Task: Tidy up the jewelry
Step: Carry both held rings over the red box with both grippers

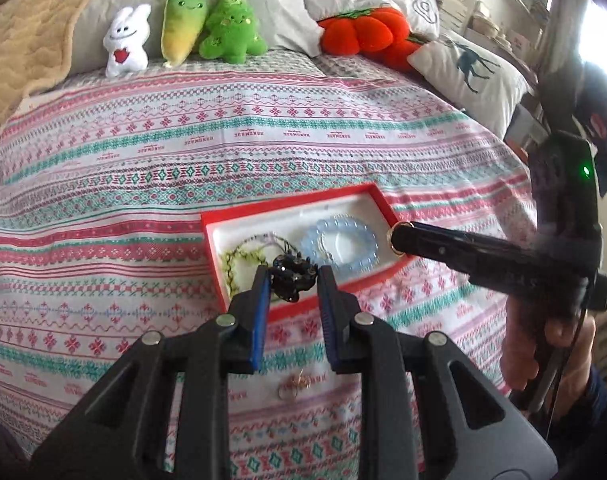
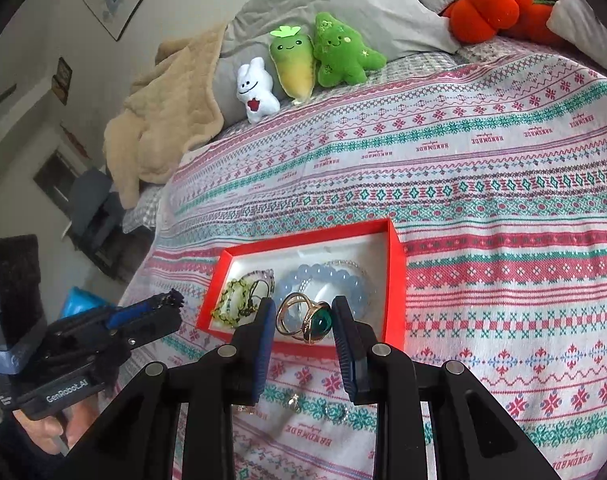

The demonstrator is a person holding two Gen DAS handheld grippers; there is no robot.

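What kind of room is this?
Most likely a bedroom: a bed with a patterned bedspread, pillows at its head, and plush toys lined up against them.

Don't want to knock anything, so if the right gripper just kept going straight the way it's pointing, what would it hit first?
Probably the red jewelry box: the right gripper, holding a gold ring with a green stone, points down at its near edge, toward the blue bead bracelet inside. Depth is uncertain.

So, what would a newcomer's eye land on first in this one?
Probably the red jewelry box on the patterned bedspread, holding a pale blue bead bracelet and a yellow-green one. In front of it, the right gripper holds a gold ring with a green stone, and the left gripper holds a small black beaded piece. Plush toys line the pillows behind.
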